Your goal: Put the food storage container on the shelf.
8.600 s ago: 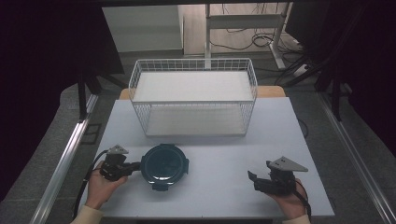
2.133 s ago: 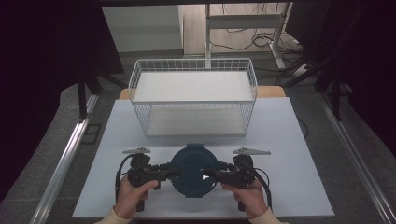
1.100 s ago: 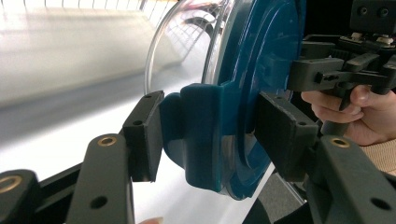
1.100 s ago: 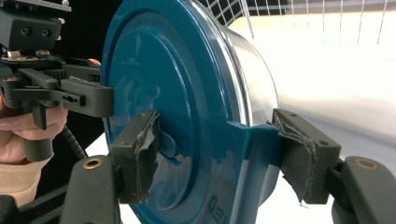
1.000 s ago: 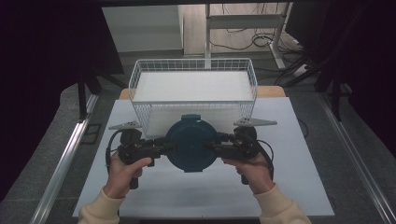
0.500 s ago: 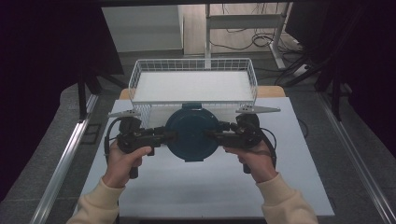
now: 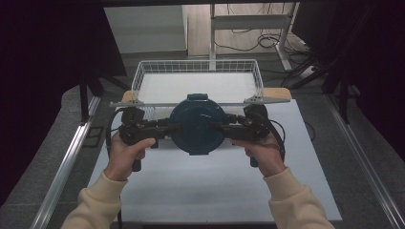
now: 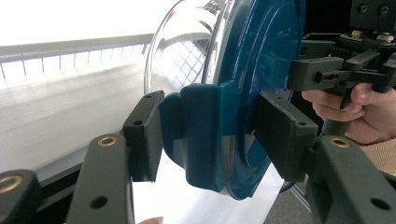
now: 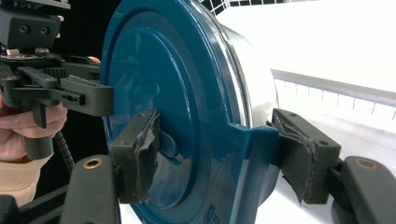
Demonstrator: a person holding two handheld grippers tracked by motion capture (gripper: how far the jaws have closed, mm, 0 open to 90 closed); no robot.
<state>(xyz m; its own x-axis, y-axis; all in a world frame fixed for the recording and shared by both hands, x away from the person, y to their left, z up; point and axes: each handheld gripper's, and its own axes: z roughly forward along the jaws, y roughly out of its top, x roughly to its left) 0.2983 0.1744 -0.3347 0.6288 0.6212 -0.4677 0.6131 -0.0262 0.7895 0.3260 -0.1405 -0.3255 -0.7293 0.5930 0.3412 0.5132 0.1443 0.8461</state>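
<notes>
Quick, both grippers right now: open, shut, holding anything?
Left gripper: shut on a side clip of the blue-lidded glass container.
Right gripper: shut on the opposite clip of that container.

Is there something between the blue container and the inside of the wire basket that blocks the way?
Only the basket's own near rim. The container, clamped at its side tabs by the left gripper and right gripper, is held in front of that rim. The basket floor looks bare, and nothing else visible stands between them.
</notes>
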